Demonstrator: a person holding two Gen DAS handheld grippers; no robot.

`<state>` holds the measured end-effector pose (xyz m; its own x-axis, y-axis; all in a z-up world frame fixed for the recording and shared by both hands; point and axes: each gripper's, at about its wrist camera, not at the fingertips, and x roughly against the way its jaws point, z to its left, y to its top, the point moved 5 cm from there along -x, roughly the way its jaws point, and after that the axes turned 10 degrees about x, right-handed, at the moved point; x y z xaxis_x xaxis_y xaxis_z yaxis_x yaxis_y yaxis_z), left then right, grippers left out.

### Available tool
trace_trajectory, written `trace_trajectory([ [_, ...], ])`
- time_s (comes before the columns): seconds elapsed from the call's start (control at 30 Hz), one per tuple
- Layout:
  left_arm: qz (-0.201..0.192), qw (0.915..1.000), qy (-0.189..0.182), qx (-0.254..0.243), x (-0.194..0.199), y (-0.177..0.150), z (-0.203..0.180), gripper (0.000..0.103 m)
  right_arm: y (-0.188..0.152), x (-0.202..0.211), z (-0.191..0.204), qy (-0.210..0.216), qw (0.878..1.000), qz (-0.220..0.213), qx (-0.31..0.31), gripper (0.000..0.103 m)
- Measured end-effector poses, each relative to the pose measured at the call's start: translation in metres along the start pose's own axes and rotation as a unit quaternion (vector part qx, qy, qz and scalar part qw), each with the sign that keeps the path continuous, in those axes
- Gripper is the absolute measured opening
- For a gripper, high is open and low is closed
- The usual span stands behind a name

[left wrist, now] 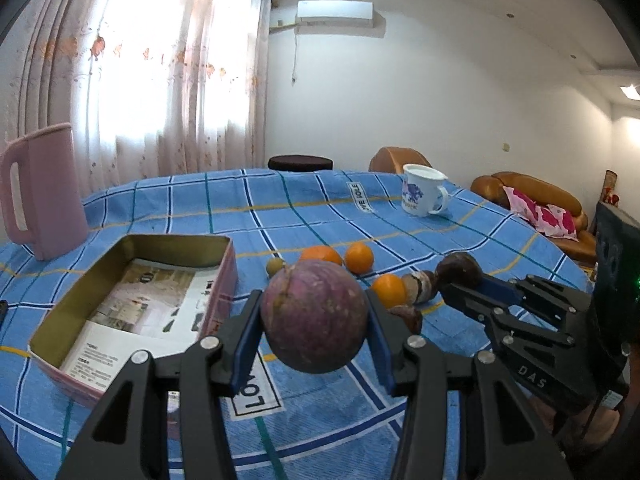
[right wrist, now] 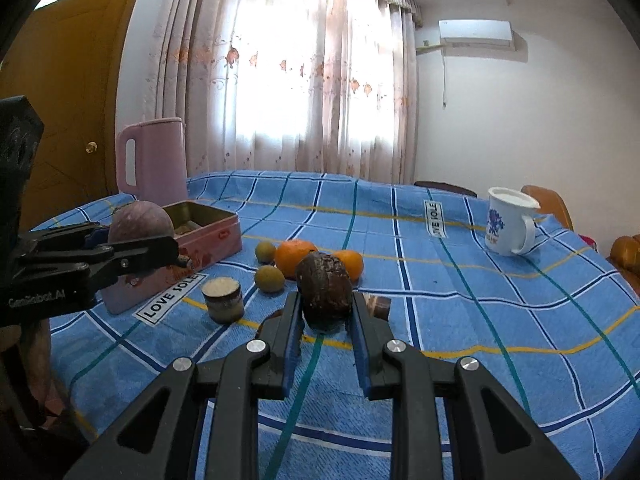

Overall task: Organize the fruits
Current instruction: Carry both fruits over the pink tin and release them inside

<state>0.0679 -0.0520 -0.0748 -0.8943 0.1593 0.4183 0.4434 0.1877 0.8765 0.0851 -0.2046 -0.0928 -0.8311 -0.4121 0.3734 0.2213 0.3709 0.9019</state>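
tablecloth: "LOVE SOLE" | right hand-held gripper: "DAS"

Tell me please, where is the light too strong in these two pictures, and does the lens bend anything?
Left wrist view: the window behind the curtain is blown out white, and the tablecloth edge curves from the fisheye. Right wrist view: the curtain glares the same way, the room corners go dark, and the purple fruit in the left gripper stays sharp.
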Motion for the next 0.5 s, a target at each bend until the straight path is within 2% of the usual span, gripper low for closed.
trace_trajectory([
  [0.5, -0.022, 0.9996, 0.016, -0.001, 0.009, 0.010, 0.009, 0.050, 0.017, 0.005, 0.007, 0.008, 1.000, -0.024, 0.008, 0.025],
])
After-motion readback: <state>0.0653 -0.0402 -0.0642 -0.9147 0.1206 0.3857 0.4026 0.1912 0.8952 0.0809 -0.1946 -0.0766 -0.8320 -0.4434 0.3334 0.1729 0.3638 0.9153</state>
